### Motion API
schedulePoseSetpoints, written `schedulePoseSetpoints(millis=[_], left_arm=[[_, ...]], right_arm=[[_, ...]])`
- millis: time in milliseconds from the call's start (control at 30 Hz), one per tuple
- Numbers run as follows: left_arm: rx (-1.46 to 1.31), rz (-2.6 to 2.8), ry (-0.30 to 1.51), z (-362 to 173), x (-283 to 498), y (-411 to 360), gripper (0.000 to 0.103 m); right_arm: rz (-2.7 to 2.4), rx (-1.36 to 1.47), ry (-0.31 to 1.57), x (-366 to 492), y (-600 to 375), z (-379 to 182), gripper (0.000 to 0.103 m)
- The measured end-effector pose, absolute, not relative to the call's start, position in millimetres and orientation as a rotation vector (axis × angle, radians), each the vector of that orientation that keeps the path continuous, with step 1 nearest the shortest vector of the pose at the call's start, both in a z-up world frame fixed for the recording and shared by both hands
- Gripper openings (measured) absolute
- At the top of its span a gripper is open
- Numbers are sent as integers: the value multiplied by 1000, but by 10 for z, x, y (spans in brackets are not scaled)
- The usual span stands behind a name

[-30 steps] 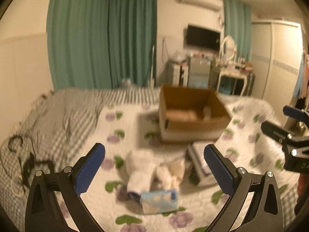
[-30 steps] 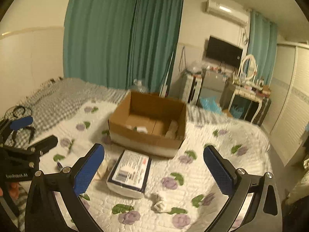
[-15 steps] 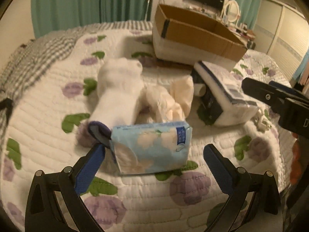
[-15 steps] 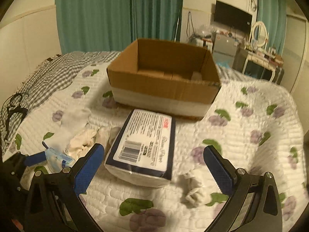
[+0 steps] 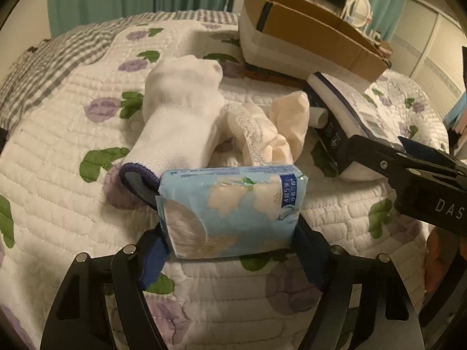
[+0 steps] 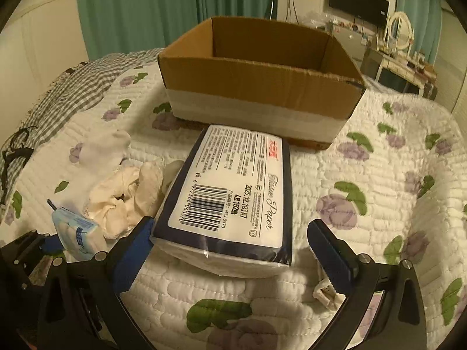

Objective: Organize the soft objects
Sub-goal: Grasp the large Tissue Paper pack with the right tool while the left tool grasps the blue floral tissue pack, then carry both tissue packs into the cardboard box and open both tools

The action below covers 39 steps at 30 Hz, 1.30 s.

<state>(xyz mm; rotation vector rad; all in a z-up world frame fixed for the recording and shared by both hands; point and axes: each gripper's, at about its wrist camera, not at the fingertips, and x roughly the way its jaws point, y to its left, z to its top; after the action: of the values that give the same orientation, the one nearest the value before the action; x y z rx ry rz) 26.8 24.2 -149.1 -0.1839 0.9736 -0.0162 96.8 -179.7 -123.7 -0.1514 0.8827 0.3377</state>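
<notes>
A: What is the left tool (image 5: 230,250) doing?

B: Its jaws have just been closing, and the small blue tissue pack (image 5: 230,210) sits between them. The blue pads (image 5: 154,259) meet both ends of the pack, so it is pinched.

A: What lies past it?

B: Right beyond the pack, a white sock (image 5: 181,113) with a dark cuff, touching the pack's far corner. Beside the sock, a heap of cream cloth (image 5: 268,134). All rest on the flowered quilt (image 5: 58,192) of the bed.

A: And the right tool (image 6: 230,250)?

B: Spread wide. The big tissue paper pack (image 6: 236,192) lies between its pads; the left pad (image 6: 134,248) seems just at the pack's corner, the right pad stands clear.

A: The cardboard box (image 6: 256,84)?

B: Straight ahead of the right tool, open, just behind the big pack. A small crumpled white cloth (image 6: 324,291) lies under the right pad.
</notes>
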Motion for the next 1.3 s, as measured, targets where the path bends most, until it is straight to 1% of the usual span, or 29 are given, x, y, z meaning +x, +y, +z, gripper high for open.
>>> schedulePoseSetpoints(millis=[33, 67, 100, 133, 200, 500, 567, 833, 1167, 1300], left_arm=[[-182, -16, 974, -1491, 275, 245, 75], [-182, -15, 973, -1489, 279, 248, 74], [-183, -15, 973, -1486, 278, 253, 73], [-184, -15, 972, -1488, 285, 248, 73], [-180, -12, 972, -1483, 290, 242, 72], [-94, -6, 941, -1257, 206, 122, 72], [-78, -12, 930, -1180, 168, 82, 72], [-34, -9, 837, -712, 36, -30, 72], [49, 8, 659, 78, 50, -215, 72], [73, 12, 591, 361, 180, -273, 72]], right_arm=[[338, -149, 887, 974, -1797, -1248, 102], [341, -148, 890, 976, -1794, -1260, 98], [347, -147, 894, 978, -1792, -1268, 91], [356, -145, 899, 977, -1786, -1271, 88], [356, -145, 895, 946, -1784, -1252, 83], [361, -116, 826, 711, -1934, -917, 78], [367, -107, 807, 653, -1967, -834, 75], [398, -94, 712, 378, -2098, -438, 72], [431, -116, 539, 228, -2313, 427, 72], [437, -129, 469, 284, -2384, 792, 72]])
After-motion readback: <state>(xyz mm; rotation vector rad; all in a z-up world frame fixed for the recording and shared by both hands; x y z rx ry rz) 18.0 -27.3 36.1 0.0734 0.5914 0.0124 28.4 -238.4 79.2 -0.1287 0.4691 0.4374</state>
